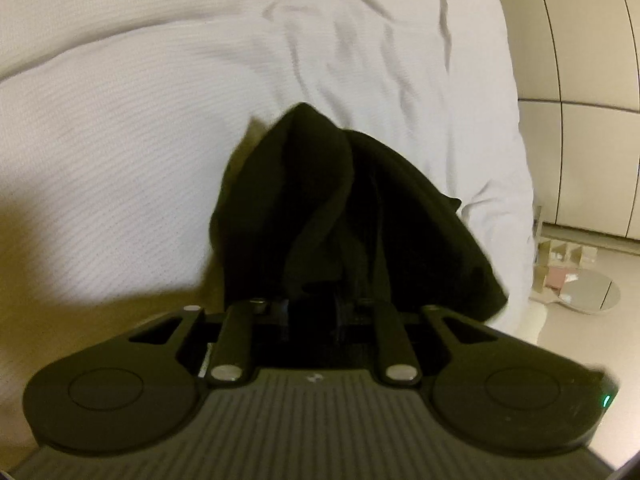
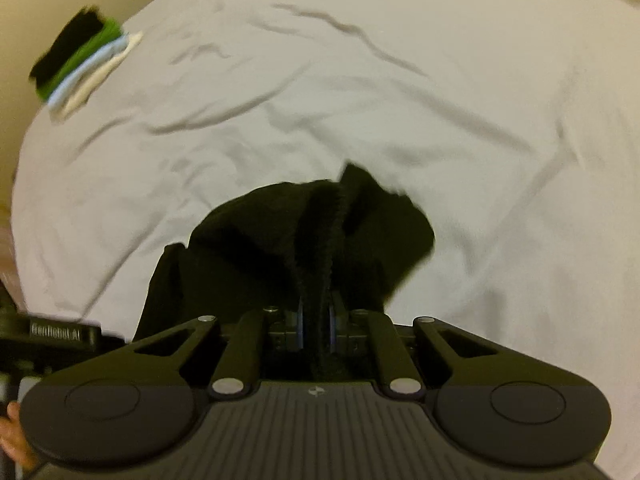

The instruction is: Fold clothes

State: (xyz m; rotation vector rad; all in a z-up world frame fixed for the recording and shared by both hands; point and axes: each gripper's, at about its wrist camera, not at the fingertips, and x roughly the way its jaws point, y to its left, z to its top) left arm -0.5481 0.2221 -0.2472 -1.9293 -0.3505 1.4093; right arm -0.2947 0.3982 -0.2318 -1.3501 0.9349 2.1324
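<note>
Left gripper (image 1: 312, 312) is pinching a bunched fold of the black garment (image 1: 348, 208), jaws nearly together with dark cloth packed between them. The cloth is rising out of the jaws and draping away, far and to the right, over the white bed sheet (image 1: 140, 128). The fingertips themselves are hard to make out against the black fabric.

Right gripper (image 2: 316, 328) is also clamping the black garment (image 2: 304, 236): a fuzzy edge of it is running straight between the blue-edged pads (image 2: 301, 326), which are pressing on it from both sides. The rest of the cloth is mounding just beyond the jaws and hanging down on the near left.

Garment is lying lifted and crumpled at the near part of the bed, over the wrinkled white sheet (image 2: 400, 100).

Far left corner of the bed in the right wrist view: a stack of folded clothes (image 2: 80, 60), black on top, then green, pale blue, white.

Near left edge of the right wrist view: part of the other black device (image 2: 52, 332) and a bit of a hand (image 2: 12, 436).

Right of the bed in the left wrist view: pale cabinet doors (image 1: 580, 60), and a round mirror (image 1: 592, 292) lying on the floor.
</note>
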